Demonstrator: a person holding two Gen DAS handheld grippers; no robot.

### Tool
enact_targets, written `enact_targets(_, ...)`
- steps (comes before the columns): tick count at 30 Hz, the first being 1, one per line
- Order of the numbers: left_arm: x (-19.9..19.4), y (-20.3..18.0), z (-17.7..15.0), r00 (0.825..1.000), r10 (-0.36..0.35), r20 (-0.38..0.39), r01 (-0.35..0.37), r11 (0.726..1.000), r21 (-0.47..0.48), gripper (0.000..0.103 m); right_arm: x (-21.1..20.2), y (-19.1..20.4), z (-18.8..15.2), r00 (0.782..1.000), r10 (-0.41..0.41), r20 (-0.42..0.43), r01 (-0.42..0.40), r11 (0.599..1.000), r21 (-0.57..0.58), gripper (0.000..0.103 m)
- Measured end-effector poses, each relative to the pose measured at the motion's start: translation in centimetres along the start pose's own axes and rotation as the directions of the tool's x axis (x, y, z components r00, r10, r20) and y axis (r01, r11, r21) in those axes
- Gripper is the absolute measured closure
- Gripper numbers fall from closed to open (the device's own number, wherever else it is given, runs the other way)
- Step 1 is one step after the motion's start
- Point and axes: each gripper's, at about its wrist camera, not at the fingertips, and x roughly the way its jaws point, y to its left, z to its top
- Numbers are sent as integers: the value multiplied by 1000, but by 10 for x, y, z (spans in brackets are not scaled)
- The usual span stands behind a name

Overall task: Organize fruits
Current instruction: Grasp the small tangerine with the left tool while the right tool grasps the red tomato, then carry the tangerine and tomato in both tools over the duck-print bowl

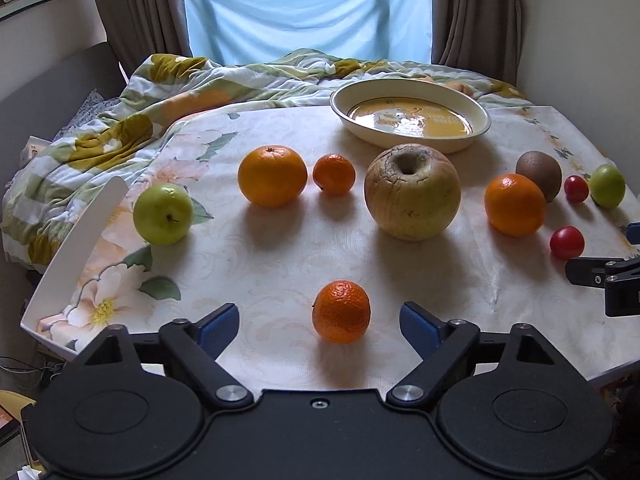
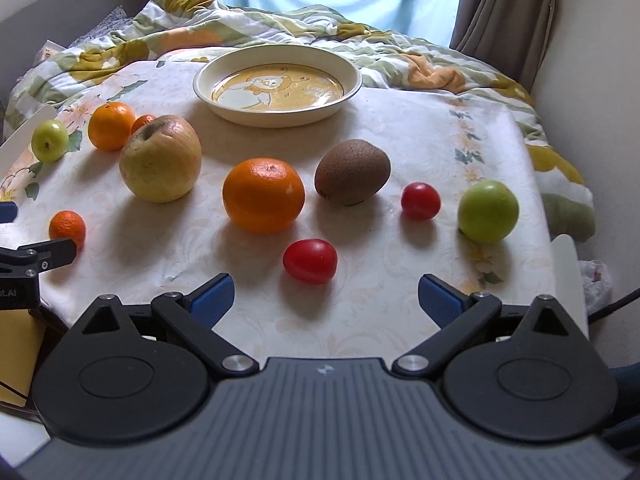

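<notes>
My left gripper (image 1: 319, 326) is open and empty, with a small mandarin (image 1: 341, 311) on the table between its fingers. Beyond lie a green apple (image 1: 163, 213), an orange (image 1: 272, 175), a small mandarin (image 1: 334, 173), a large yellow apple (image 1: 412, 192) and another orange (image 1: 515, 205). My right gripper (image 2: 326, 300) is open and empty, just behind a red tomato (image 2: 310, 261). In the right wrist view I also see an orange (image 2: 263, 195), a kiwi (image 2: 352, 171), a second tomato (image 2: 421, 201), a green apple (image 2: 488, 212) and the empty yellow bowl (image 2: 224, 76).
The bowl (image 1: 476, 108) stands at the table's far side. A flowered quilt (image 1: 160, 92) lies bunched behind the table (image 1: 280, 248). A white raised edge (image 1: 80, 228) borders the table's left side. Walls and curtains close in behind and at the right.
</notes>
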Motion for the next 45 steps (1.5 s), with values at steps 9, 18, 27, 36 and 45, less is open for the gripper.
enact_targets(9, 12, -3, -3, 999, -36, -23, 36, 999, 3, 65, 18, 0, -3, 999, 36, 0, -36, 999, 8, 6)
enact_targets(18, 11, -4, -3, 999, -47, -21, 48, 999, 17, 68, 30, 0, 1, 998, 60, -13, -60, 998, 34, 30)
enact_targets(27, 6, -3, 3, 998, -58, -18, 59, 998, 20, 69, 29, -4, 9, 997, 72, -8, -72, 996, 45, 53)
enact_targets(36, -24, -3, 32, 998, -63, 32, 63, 998, 2, 69, 3, -12, 25, 996, 87, 22, -88, 995, 42, 53)
enact_targets(45, -60, 4, 92, 987, -82, 139, 86, 996, -18, 69, -38, -30, 63, 992, 92, 86, -95, 995, 35, 53)
